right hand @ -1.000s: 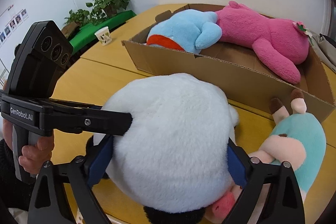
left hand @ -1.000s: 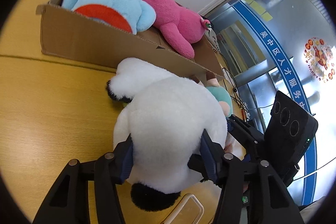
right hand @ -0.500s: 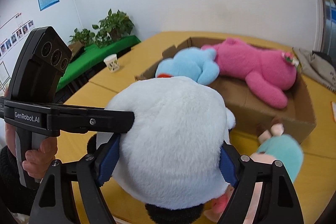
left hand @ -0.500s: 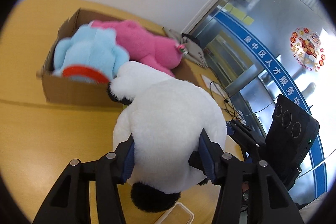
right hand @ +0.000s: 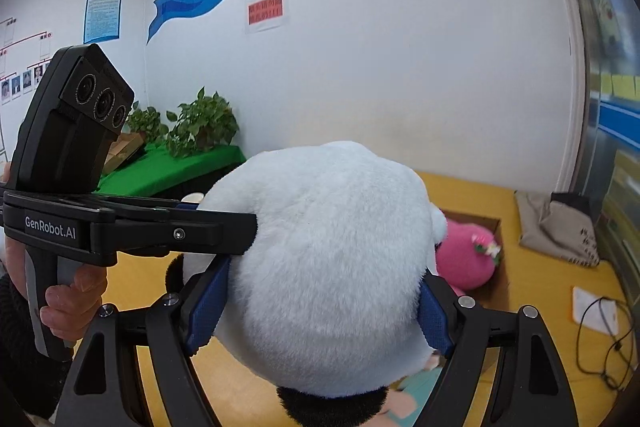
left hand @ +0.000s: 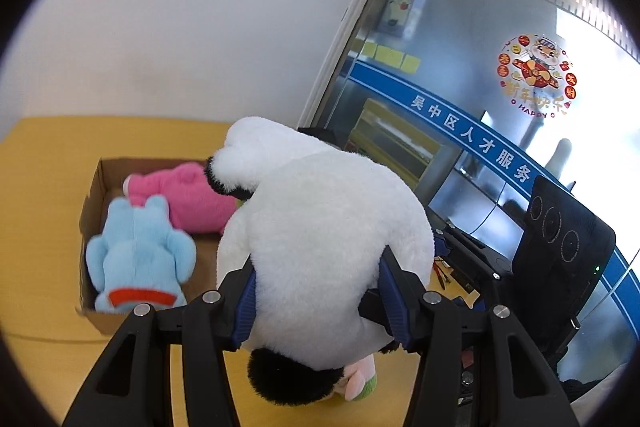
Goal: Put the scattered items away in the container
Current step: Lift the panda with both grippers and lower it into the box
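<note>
Both grippers squeeze a big white plush with black patches, held high above the yellow table. My left gripper is shut on its body. My right gripper is shut on the same plush from the other side. The cardboard box lies below and to the left, holding a blue plush and a pink plush. The pink plush also shows in the right wrist view. A teal and pink plush lies on the table, mostly hidden under the white one.
A grey cloth bag, a paper sheet and a black cable lie on the table to the right. Potted plants stand on a green-covered table at the back. Glass doors lie to the right.
Both grippers have lifted the white plush well above the table. The box now looks smaller and lower in both views, and the teal plush is nearly hidden.
</note>
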